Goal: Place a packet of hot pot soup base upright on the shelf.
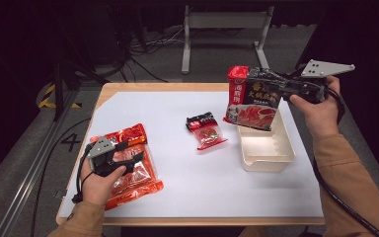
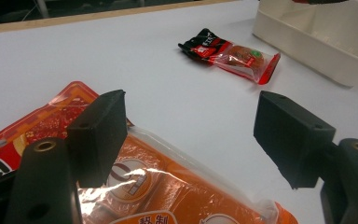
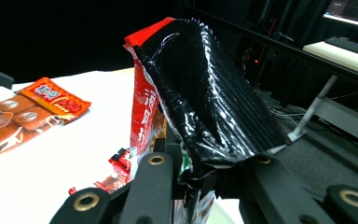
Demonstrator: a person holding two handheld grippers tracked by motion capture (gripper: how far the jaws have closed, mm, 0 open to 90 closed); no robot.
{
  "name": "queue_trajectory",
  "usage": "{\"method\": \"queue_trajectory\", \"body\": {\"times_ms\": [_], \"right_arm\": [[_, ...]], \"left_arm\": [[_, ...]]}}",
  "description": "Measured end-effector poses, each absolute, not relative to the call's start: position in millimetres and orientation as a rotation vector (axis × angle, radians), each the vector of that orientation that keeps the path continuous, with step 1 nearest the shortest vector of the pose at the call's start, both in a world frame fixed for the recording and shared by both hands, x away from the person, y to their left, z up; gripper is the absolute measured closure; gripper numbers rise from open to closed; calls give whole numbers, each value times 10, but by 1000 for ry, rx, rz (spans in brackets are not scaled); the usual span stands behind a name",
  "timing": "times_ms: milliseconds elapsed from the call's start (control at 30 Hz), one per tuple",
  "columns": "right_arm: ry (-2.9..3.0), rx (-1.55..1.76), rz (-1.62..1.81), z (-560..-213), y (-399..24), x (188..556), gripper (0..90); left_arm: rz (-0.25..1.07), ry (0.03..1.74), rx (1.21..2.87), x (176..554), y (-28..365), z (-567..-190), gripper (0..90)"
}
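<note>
High view
Table: white sheet [image 1: 187, 168] on a wooden top, with three food packs and a tub.
Right gripper [image 1: 271, 84]: raised above the table's far right, clamped on the top of a red and black bag [image 1: 251, 98].
Bag: hangs tilted in the air, its lower edge over the far end of the cream tub [image 1: 266, 148].
Left gripper [image 1: 128, 148]: low at the near left, jaws spread above the orange pack [image 1: 133, 173], which lies flat on the sheet.
Small packet [image 1: 206, 130]: lies mid-table, between the orange pack and the tub, apart from both.

Left gripper view
Jaws: wide apart, nothing pressed between them; the left jaw stands over the orange pack [image 2: 168, 191], the right over bare sheet.
Beyond: small packet [image 2: 230, 53] flat on the sheet, the tub [image 2: 317, 42] just past it at the upper right.

Right gripper view
Jaws: narrow, pinching the crumpled black top of the bag [image 3: 205, 107]; its red face turns left.
Behind: orange pack [image 3: 23, 114] at the far left on the sheet.
</note>
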State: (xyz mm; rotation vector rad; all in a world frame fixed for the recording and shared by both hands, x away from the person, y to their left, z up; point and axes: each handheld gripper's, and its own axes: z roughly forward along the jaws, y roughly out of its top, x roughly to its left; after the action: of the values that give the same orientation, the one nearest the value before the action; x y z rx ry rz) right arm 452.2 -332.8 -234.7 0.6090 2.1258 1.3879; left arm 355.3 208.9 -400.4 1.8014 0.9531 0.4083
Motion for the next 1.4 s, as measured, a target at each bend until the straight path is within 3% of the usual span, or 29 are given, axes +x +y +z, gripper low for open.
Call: {"method": "queue_trajectory", "body": {"times_ms": [1400], "right_arm": [[2166, 543, 1353, -2486, -3687, 5057, 789]], "left_arm": [[428, 1065, 1749, 3262, 2351, -4078, 264]]}}
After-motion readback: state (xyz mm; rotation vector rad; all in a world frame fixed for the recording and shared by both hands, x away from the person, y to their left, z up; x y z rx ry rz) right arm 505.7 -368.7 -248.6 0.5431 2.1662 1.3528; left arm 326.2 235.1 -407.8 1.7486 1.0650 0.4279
